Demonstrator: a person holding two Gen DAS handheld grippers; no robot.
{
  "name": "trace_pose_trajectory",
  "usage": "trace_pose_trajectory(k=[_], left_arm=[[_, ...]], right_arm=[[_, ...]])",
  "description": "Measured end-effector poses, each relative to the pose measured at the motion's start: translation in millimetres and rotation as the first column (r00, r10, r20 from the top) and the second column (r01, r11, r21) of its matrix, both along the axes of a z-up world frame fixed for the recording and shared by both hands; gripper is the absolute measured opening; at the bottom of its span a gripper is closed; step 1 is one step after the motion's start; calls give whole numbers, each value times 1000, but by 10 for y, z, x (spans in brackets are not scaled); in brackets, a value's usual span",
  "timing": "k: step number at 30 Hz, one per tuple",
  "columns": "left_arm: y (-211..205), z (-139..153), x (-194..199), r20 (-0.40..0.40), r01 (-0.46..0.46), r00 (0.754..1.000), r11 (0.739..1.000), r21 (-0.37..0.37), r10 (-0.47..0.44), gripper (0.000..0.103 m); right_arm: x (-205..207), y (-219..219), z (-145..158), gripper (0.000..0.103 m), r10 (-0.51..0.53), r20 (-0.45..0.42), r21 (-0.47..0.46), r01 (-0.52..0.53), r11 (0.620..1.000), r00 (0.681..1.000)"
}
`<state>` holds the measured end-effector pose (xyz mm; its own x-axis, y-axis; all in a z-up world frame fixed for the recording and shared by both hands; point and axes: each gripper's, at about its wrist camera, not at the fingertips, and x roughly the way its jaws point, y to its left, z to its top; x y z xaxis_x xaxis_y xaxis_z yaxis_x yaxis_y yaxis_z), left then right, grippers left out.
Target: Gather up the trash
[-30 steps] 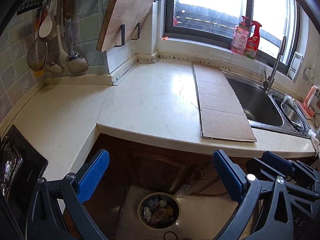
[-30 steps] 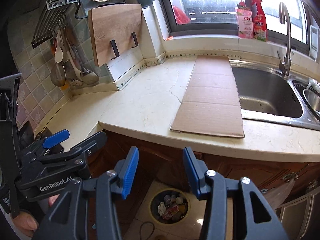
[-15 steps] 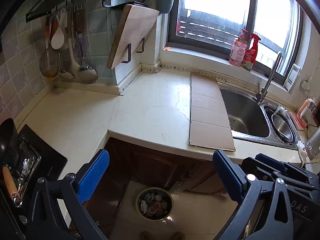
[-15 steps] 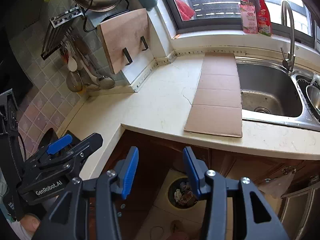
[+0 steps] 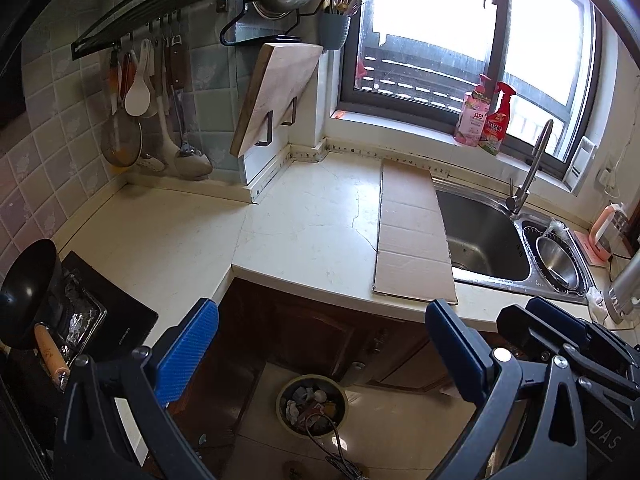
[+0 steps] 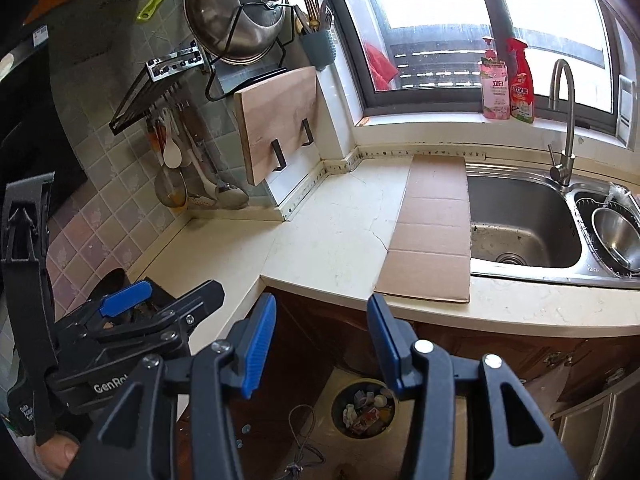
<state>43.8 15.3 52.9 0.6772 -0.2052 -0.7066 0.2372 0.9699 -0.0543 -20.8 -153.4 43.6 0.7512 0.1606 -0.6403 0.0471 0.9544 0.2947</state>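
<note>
both views look from high above the floor, tilted down along their own fingers toward the worktop [image 5: 312,224] corner and window. the left view sits further left, taking in the wok [image 5: 28,292]. both share the cardboard [image 6: 436,232], sink [image 6: 524,228] and bin [image 5: 313,404] below.

- You face an L-shaped pale countertop [image 5: 312,224] over dark wood cabinets [image 5: 320,332].
- Far right, bright daylight floods the window [image 5: 472,32].
- On your left, the tiled wall [image 5: 52,120].
- Near you, pale floor tiles [image 5: 400,428].
</note>
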Motion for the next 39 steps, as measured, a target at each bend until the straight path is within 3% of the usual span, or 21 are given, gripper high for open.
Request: trace_pose_trajectory(k=[9, 39], left_arm=[[14, 63, -50, 34, -13, 999, 1000, 8, 13, 102], [-36, 2, 121, 13, 1, 1000, 1000, 15, -1, 102]], right_arm=[[-91, 63, 106, 48, -30, 42, -50, 32, 998, 999], [50, 7, 62, 48, -56, 13, -48, 56, 997, 998]])
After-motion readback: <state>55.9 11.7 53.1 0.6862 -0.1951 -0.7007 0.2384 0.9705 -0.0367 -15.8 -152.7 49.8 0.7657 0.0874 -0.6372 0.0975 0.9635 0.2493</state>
